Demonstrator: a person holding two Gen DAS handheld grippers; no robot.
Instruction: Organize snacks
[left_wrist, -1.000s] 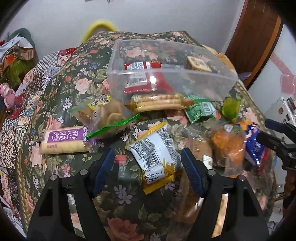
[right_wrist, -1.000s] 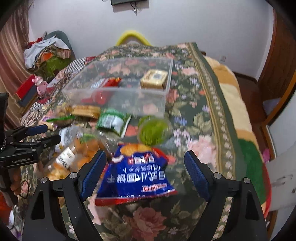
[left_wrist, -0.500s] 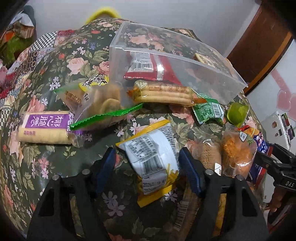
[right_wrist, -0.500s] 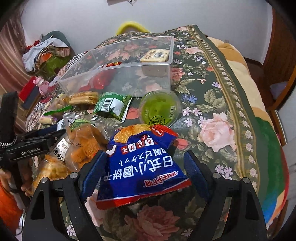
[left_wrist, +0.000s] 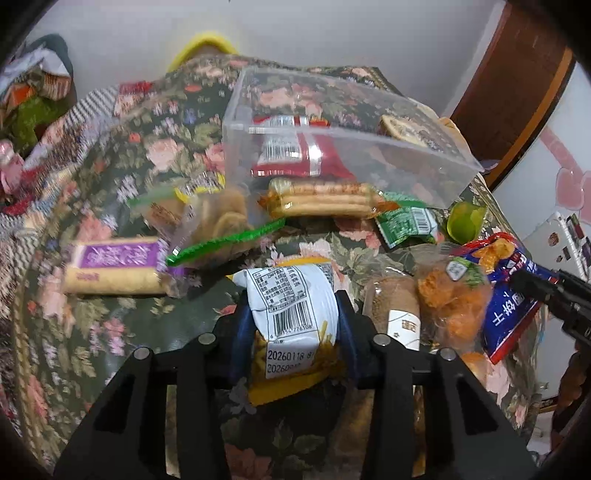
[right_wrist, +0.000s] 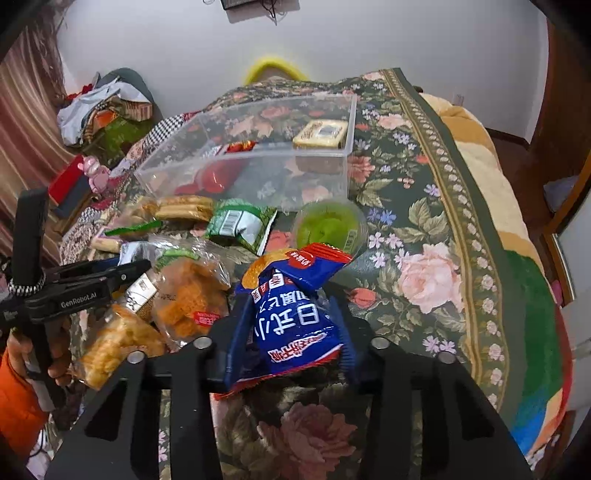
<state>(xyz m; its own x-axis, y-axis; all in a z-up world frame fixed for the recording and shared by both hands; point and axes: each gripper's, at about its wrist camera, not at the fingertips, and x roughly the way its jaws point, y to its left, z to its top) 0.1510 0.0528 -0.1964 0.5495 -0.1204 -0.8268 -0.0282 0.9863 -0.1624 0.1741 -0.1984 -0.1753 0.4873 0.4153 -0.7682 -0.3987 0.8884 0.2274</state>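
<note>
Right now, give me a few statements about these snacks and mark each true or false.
1. The left hand-held gripper is closing on a white and yellow packet. True.
2. The clear box is empty. False: a red packet and a small tan box lie inside.
3. The right hand-held gripper has a blue bag between its fingers. True.
4. The green cup sits inside the clear box. False: it stands outside, on the flowered cloth.

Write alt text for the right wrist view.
The right gripper is closing on a blue snack bag on a floral cloth. Behind sit a green cup and a clear bin; other snacks lie left.
</note>
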